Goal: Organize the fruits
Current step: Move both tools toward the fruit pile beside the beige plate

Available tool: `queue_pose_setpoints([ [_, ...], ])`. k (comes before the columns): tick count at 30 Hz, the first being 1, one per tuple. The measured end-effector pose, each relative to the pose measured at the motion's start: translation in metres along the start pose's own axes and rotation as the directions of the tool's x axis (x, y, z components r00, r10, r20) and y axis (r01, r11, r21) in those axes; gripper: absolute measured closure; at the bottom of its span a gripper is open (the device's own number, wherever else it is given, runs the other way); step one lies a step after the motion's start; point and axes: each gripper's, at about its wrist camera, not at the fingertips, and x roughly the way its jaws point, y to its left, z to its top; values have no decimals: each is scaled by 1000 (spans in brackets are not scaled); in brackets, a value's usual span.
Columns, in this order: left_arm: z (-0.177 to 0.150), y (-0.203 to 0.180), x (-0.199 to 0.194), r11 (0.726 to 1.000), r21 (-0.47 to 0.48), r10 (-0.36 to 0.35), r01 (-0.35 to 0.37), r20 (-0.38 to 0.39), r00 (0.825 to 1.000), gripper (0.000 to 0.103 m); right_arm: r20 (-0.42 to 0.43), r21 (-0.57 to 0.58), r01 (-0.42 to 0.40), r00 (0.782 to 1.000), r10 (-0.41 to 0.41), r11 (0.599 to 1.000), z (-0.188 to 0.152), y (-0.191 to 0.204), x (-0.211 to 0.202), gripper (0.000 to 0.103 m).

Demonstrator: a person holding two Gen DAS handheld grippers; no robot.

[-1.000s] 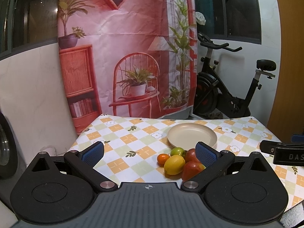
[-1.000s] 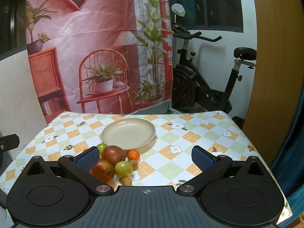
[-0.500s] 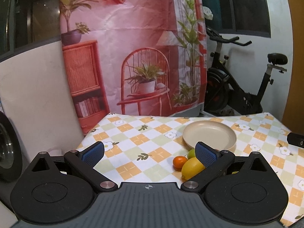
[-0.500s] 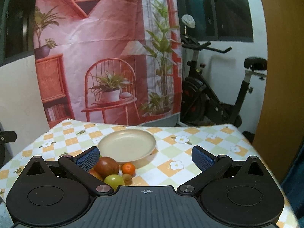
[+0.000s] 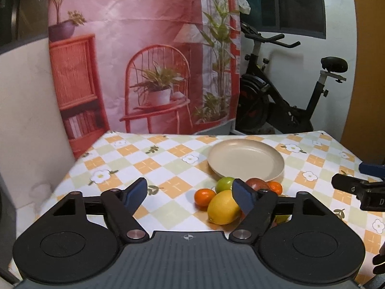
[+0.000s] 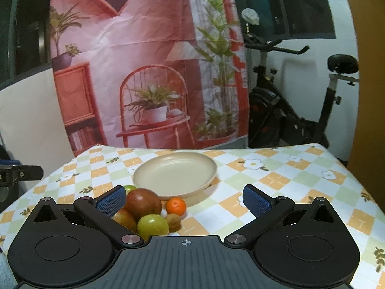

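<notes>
An empty beige plate (image 5: 246, 160) sits on the checked tablecloth; it also shows in the right wrist view (image 6: 176, 174). A pile of fruit lies in front of it: a yellow lemon (image 5: 222, 208), a small orange (image 5: 204, 196), a green fruit (image 5: 225, 184) and a dark red fruit (image 5: 257, 184). My left gripper (image 5: 190, 196) is open, its right finger in front of the lemon. My right gripper (image 6: 184, 201) is open and empty; the dark red fruit (image 6: 143, 203), a green apple (image 6: 152, 226), a small orange (image 6: 176, 205) and a kiwi (image 6: 173, 219) lie near its left finger.
The table (image 5: 156, 166) has a checked flower cloth and ends at a pink printed backdrop (image 5: 144, 48). An exercise bike (image 5: 288, 96) stands behind at the right. The right gripper's finger (image 5: 356, 187) shows at the right edge of the left wrist view.
Both grippers have shifted over the table, and the fruit pile sits nearer the fingers of both. The left gripper's jaws have narrowed a little. Nothing has been picked up.
</notes>
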Motion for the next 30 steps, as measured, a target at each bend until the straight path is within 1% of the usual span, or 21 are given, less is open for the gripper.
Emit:
queue_pose_setpoints([
  [3, -4, 2, 11, 999, -22, -43, 43, -34, 998, 27, -26, -18, 4, 1000, -4, 1000, -3, 1, 8, 0],
  [7, -13, 1, 22, 994, -23, -105, 104, -48, 993, 31, -60, -45, 5, 998, -8, 999, -10, 4, 15, 0],
  [11, -22, -2, 30, 991, -24, -135, 133, -72, 988, 33, -108, -66, -24, 994, 17, 998, -18, 10, 20, 0],
  [16, -28, -5, 30, 986, -43, -166, 162, -91, 982, 33, -138, -97, -55, 990, 42, 994, -26, 19, 19, 0],
  [19, -32, -8, 29, 988, -32, -150, 148, -98, 984, 33, -135, -122, -49, 990, 32, 991, -29, 21, 17, 0],
  [23, -36, -8, 30, 989, -40, -144, 140, -116, 983, 33, -175, -88, -83, 982, 67, 993, -34, 16, 18, 0],
  [25, -37, -8, 29, 989, -49, -142, 137, -119, 983, 33, -193, -74, -80, 979, 64, 994, -36, 13, 20, 0],
  [30, -40, -5, 30, 990, -71, -134, 126, -129, 983, 33, -221, -74, -106, 971, 87, 992, -45, 11, 22, 0],
])
